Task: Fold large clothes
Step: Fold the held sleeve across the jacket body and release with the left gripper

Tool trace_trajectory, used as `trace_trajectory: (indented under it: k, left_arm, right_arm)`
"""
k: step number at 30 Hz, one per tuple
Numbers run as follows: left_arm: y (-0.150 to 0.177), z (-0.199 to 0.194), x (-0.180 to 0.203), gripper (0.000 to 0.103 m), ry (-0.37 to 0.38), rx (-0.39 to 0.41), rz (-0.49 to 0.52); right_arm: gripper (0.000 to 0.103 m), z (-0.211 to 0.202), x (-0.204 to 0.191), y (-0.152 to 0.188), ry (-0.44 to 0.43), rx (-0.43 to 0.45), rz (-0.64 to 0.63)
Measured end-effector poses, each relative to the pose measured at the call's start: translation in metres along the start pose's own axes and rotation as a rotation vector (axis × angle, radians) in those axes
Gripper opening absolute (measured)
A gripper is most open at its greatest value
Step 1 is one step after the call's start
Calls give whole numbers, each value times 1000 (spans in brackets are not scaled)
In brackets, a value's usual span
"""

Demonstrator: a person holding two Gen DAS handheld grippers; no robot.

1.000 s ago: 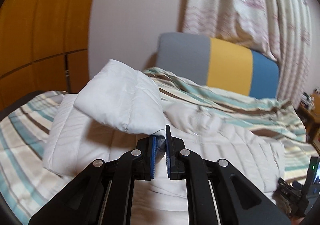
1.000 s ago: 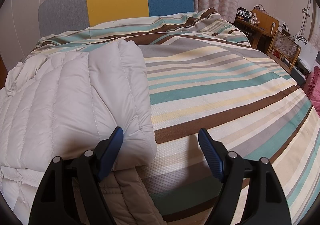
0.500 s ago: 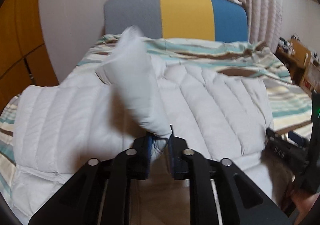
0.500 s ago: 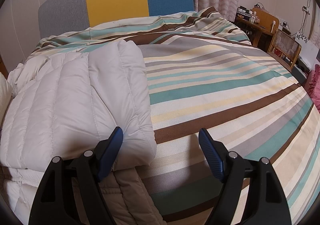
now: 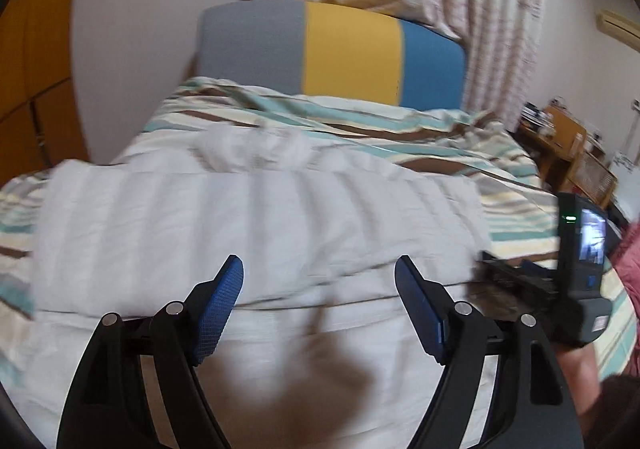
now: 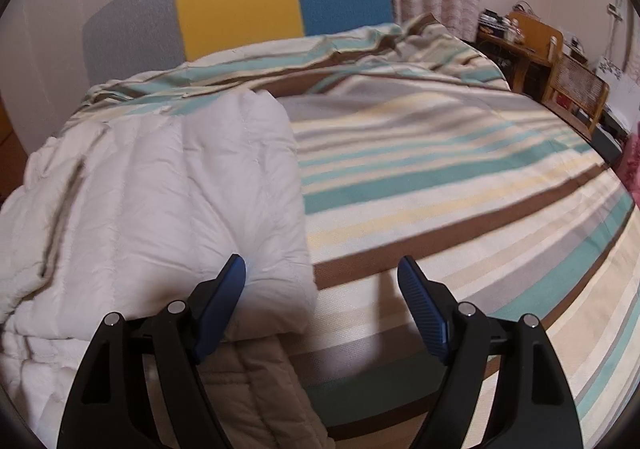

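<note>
Left wrist view, blurred: left claw (image 5: 319, 273) stands wide, its jaws having just opened, nothing between the blue pads; the white quilted down jacket (image 5: 256, 225) lies folded on the bed's striped cover (image 5: 516, 205) below it. Right claw (image 6: 321, 273) likewise wide and empty, over the jacket's right edge, its left pad (image 6: 224, 301) above the jacket's corner, the other above bare cover. Grey, yellow and blue headboard (image 6: 240, 9) behind.
</note>
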State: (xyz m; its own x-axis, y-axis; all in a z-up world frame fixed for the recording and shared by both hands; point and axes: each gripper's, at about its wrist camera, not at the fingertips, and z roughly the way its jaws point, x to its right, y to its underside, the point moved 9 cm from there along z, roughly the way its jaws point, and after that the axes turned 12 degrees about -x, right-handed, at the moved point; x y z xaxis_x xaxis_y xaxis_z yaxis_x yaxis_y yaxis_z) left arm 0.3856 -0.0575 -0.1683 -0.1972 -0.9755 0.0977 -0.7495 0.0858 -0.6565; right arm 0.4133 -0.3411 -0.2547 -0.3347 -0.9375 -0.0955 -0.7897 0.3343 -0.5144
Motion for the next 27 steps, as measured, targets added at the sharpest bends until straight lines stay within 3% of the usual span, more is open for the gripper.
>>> trace_trajectory:
  k: [3,7,9,11,14,16,19,23,26,27]
  left_arm:
    - [-2,-15,-56,77,-113,21,-80]
    - [8,-19,-120,77,-182,6,-236]
    - [16,-15,-138,77,-199,-28,-294]
    - [27,-11,-145,77,-189,-54,-330]
    - [41,-6,-146,77,-177,-80,-333]
    - [51,-6,-147,77,-171,-88,-328]
    - [58,-12,-153,77,-147,-74,-360]
    - [50,-8,-160,77,-126,-73,-397]
    - [29,-8,-165,77,-147,-53,-383]
    - [21,-7,-167,72,-158,-40,-376]
  right_arm:
    - [78,-36,-27,-10,-21,81,-104]
    - [78,-82,-93,-24,-171,170,-232]
    - [76,-86,-134,-28,-236,148,-296]
    - [58,-77,-177,-30,-285,99,-354]
    - [50,-52,-218,-25,-295,23,-425]
    - [40,-33,-219,-16,-225,-17,-462]
    - [40,-13,-192,-8,-122,-18,-437]
    - [41,5,-169,1,-197,-21,-351]
    - [42,6,-169,4,-201,1,-356]
    - [42,6,-169,5,-198,9,-358]
